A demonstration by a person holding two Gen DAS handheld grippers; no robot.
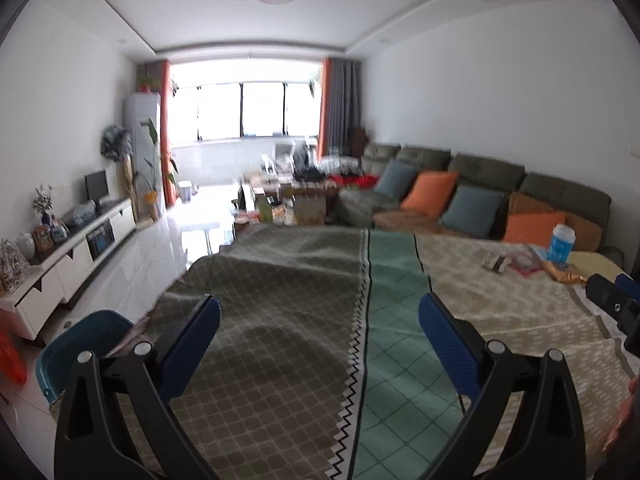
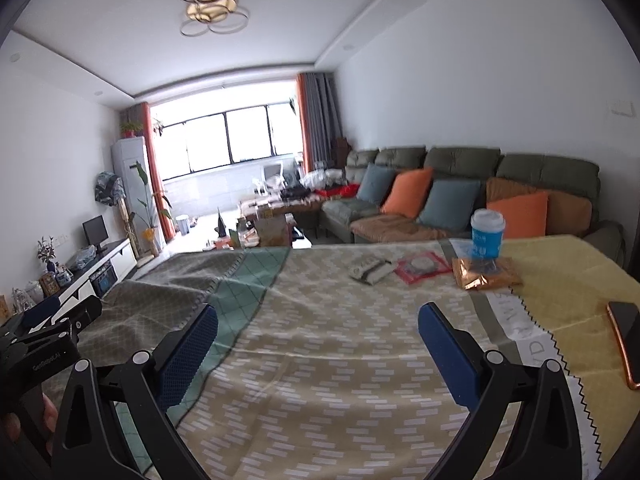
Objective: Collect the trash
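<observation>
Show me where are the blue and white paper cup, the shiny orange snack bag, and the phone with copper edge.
blue and white paper cup point(image 2: 487, 236), right wrist view, on its blue side.
shiny orange snack bag point(image 2: 486, 274), right wrist view, on its middle.
phone with copper edge point(image 2: 630, 332), right wrist view, on its dark screen.

The right gripper point(image 2: 318, 334) hangs wide open over the patchwork tablecloth point(image 2: 340, 380), gripping nothing. Far right lie the trash pieces — a white wrapper point(image 2: 370, 270), red packet point(image 2: 422, 267), orange foil bag point(image 2: 486, 274) and blue-labelled cup point(image 2: 487, 234). A phone point(image 2: 626, 340) rests at the right edge.
</observation>
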